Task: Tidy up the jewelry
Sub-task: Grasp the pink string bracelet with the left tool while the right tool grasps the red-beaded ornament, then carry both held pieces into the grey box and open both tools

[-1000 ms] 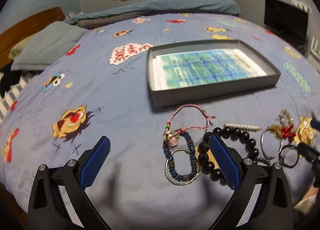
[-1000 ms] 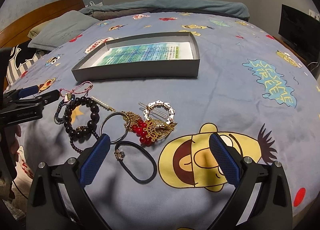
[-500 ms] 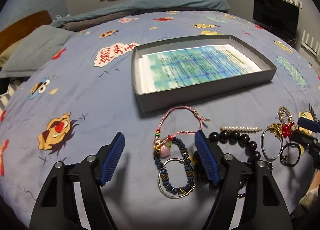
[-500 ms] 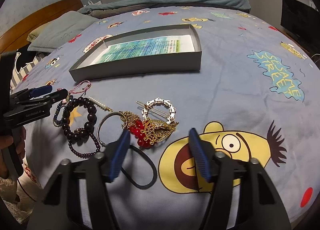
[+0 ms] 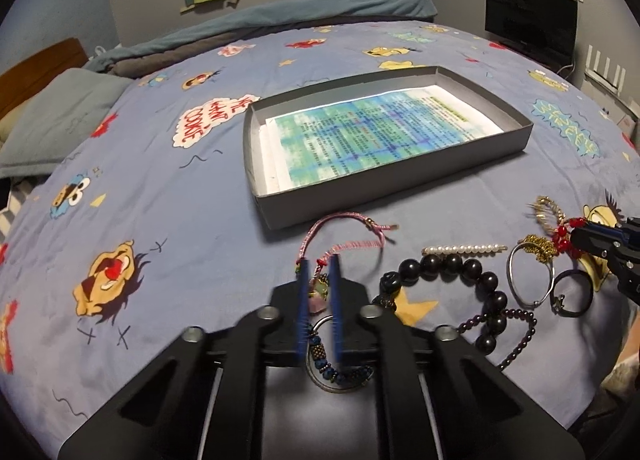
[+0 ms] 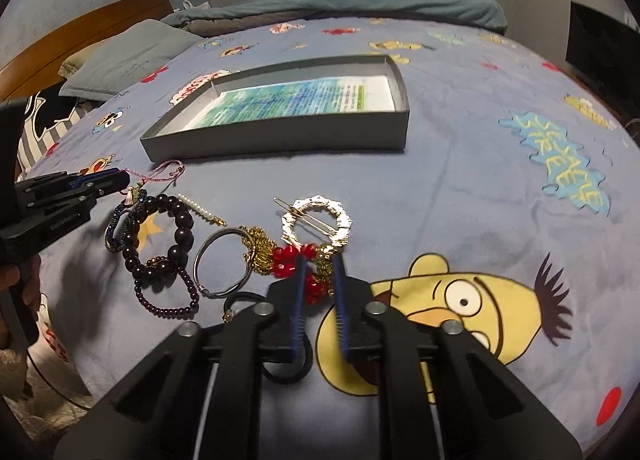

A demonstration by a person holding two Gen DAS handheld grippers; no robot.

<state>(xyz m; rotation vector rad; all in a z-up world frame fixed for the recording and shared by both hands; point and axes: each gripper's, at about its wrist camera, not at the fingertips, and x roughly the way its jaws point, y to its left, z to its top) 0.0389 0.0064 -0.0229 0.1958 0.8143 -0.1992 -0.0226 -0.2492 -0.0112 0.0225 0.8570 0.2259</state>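
Jewelry lies in a row on the blue cartoon bedspread in front of a grey tray (image 5: 400, 195) lined with printed paper. My left gripper (image 5: 319, 264) has closed to a narrow gap around the pink cord bracelet (image 5: 340, 227) and its tassel charm, above a blue bead bracelet (image 5: 340, 372). My right gripper (image 6: 319, 260) has closed to a narrow gap around the red bead and gold chain ornament (image 6: 296, 260), beside the gold ring hair clip (image 6: 320, 219). Whether either one grips firmly is unclear.
Between the grippers lie a black bead bracelet (image 5: 460, 272), a pearl hair pin (image 5: 464, 248), a silver bangle (image 6: 222, 264), a thin dark bead strand (image 6: 172, 300) and a black hair tie (image 6: 288, 364). Pillows (image 6: 128, 55) lie at far left.
Both grippers moved forward and down onto the jewelry and their jaws closed from wide open to a narrow gap, the left around the pink bracelet's tassel, the right around the red ornament.
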